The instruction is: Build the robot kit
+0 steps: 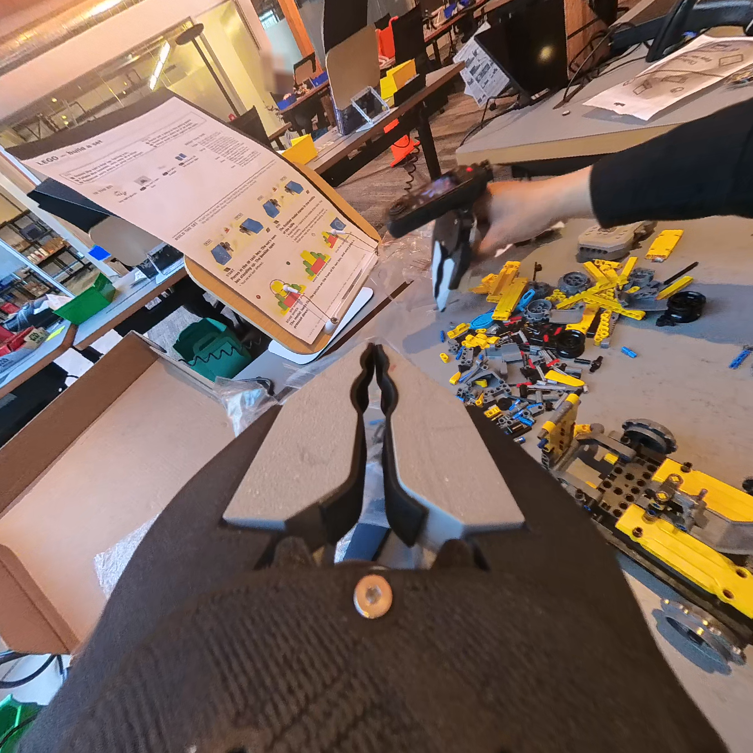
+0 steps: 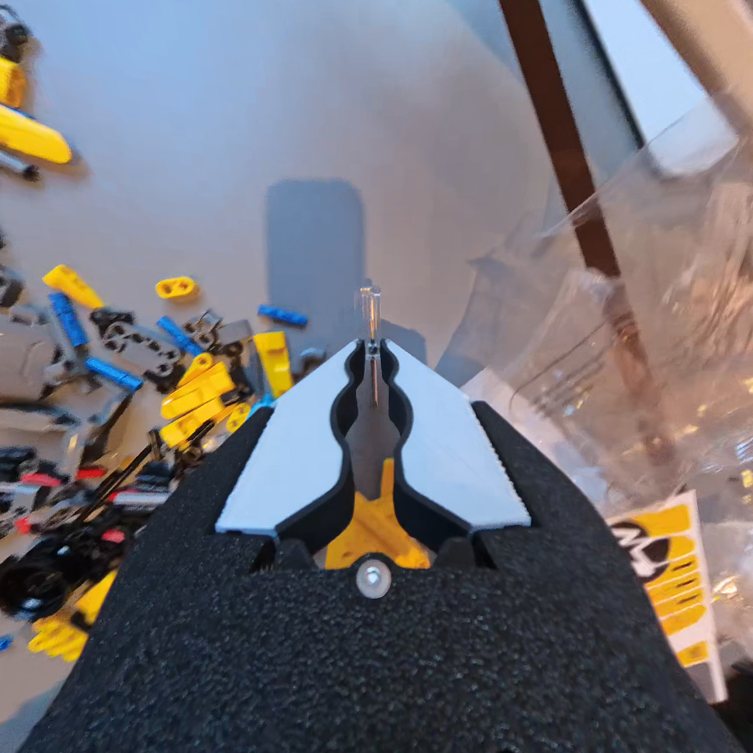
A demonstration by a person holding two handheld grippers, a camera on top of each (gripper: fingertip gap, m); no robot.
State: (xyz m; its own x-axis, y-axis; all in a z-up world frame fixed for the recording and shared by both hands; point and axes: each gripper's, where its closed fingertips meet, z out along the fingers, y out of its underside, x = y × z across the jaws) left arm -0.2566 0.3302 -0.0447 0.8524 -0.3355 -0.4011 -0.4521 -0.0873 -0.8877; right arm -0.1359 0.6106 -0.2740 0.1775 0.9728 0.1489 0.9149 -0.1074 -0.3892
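Note:
My left gripper (image 1: 374,350) is shut and empty, held above the table (image 1: 652,391) near the foot of a slanted instruction sheet on a stand (image 1: 228,228). My right gripper (image 2: 371,344) is shut on a small clear plastic rod piece (image 2: 370,309) that sticks out past its tips, above bare tabletop (image 2: 203,163). In the left wrist view the right gripper (image 1: 442,303) points down at the near edge of a pile of yellow, grey, blue and black building pieces (image 1: 542,338). A partly built yellow and grey vehicle frame (image 1: 668,501) lies to the right of my left gripper.
An open cardboard box (image 1: 102,448) sits at the left. Crumpled clear plastic bags (image 2: 631,326) and a yellow and black card (image 2: 672,578) lie right of the right gripper. A person's hand and dark sleeve (image 1: 672,171) hold the right gripper. Other tables and bins stand behind. Left tips to right tips: about 40 centimeters.

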